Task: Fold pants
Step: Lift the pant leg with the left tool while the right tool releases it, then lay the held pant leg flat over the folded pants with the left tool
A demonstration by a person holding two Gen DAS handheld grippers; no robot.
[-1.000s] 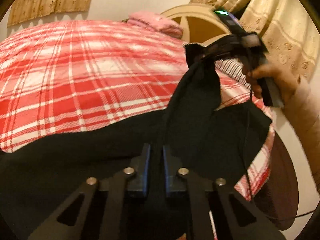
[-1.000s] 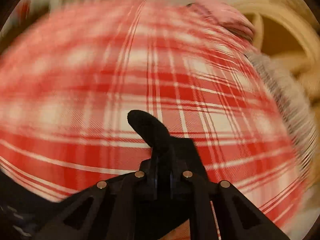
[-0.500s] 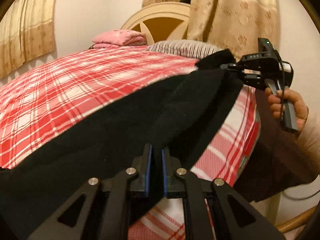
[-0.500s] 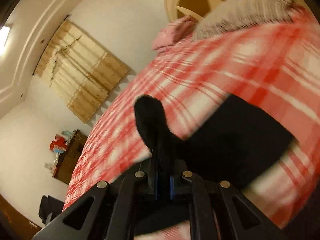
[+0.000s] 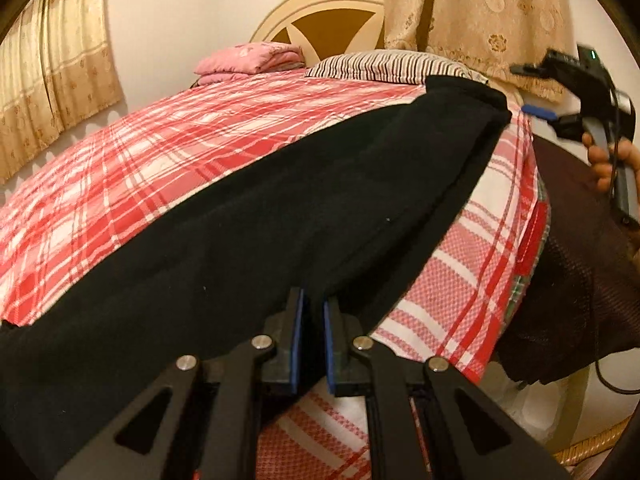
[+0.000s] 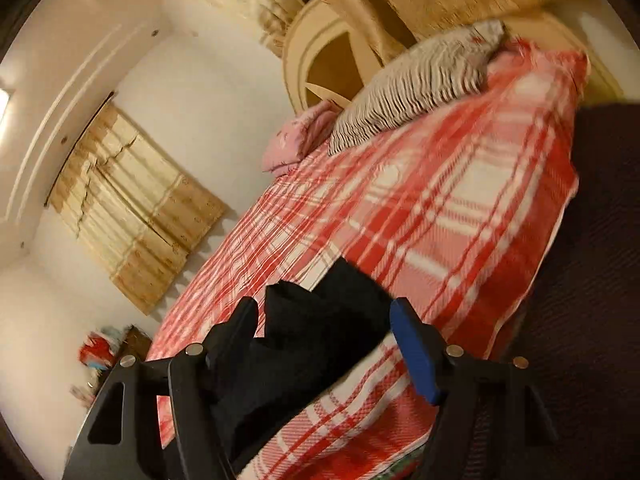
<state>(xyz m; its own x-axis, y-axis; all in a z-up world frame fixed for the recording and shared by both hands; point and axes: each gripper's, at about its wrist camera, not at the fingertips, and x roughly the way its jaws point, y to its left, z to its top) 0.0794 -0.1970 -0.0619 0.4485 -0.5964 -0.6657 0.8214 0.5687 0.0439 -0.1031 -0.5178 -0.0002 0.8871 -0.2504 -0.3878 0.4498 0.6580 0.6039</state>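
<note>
The black pants (image 5: 248, 240) lie stretched along the near edge of the bed with the red and white plaid cover (image 5: 160, 148). My left gripper (image 5: 311, 312) is shut on the pants' near edge. My right gripper (image 5: 560, 116) shows at the far right of the left wrist view, just off the pants' far end, with its jaws apart. In the right wrist view my right gripper (image 6: 324, 316) is open, and the end of the pants (image 6: 312, 320) lies loose on the bed between its fingers.
A striped pillow (image 5: 384, 66) and a folded pink cloth (image 5: 248, 60) lie at the head of the bed by the cream headboard (image 5: 332, 24). Beige curtains (image 5: 472, 12) hang behind. A dark brown cloth (image 5: 576, 272) hangs beside the bed at right.
The pants were held up by both grippers and now lie flat along the bed's edge. My right gripper has opened, let go of the pants' end and drawn back to the right.
</note>
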